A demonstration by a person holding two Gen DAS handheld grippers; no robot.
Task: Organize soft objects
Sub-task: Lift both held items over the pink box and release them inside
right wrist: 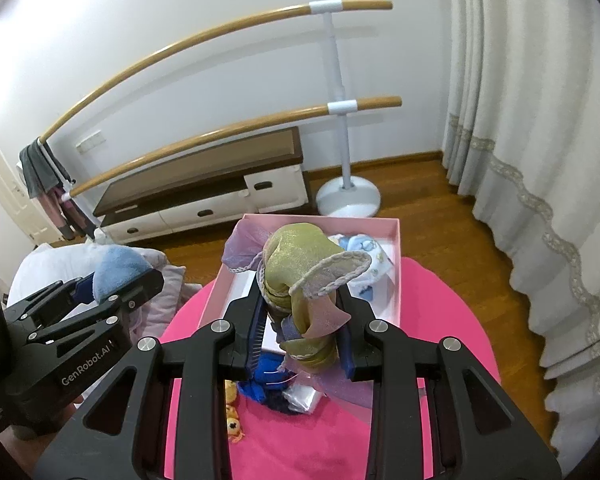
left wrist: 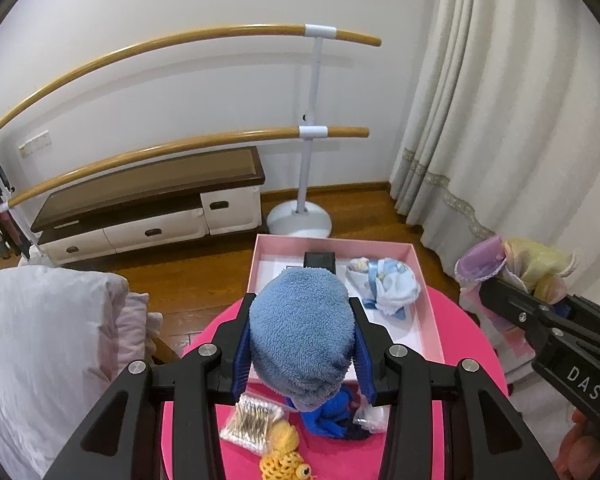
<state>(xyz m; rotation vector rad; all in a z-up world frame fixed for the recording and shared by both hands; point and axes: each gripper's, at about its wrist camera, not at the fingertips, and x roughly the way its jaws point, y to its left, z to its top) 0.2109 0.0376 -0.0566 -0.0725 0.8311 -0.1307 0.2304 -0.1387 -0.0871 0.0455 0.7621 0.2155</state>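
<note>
My left gripper (left wrist: 302, 304) is shut on a rolled blue fleece towel (left wrist: 300, 332) and holds it above the near end of the pink box (left wrist: 428, 312). My right gripper (right wrist: 302, 292) is shut on a bundle of yellow-green and lilac gauze fabric (right wrist: 300, 272), held over the same box (right wrist: 396, 264). A white and blue printed cloth (left wrist: 384, 284) lies inside the box at its far right; it also shows in the right wrist view (right wrist: 370, 252). The right gripper also shows with its bundle in the left wrist view (left wrist: 516, 268). The left gripper shows in the right wrist view (right wrist: 116, 280).
The box sits on a round pink table (left wrist: 472, 336). On the table near me lie a bright blue cloth (left wrist: 332, 412), a bag of cotton swabs (left wrist: 252, 420), a yellow knitted toy (left wrist: 284, 452) and a clear packet (right wrist: 302, 396). A white bedding pile (left wrist: 40, 340) is left; a ballet barre stand (left wrist: 300, 220) and curtain (left wrist: 500, 120) are beyond.
</note>
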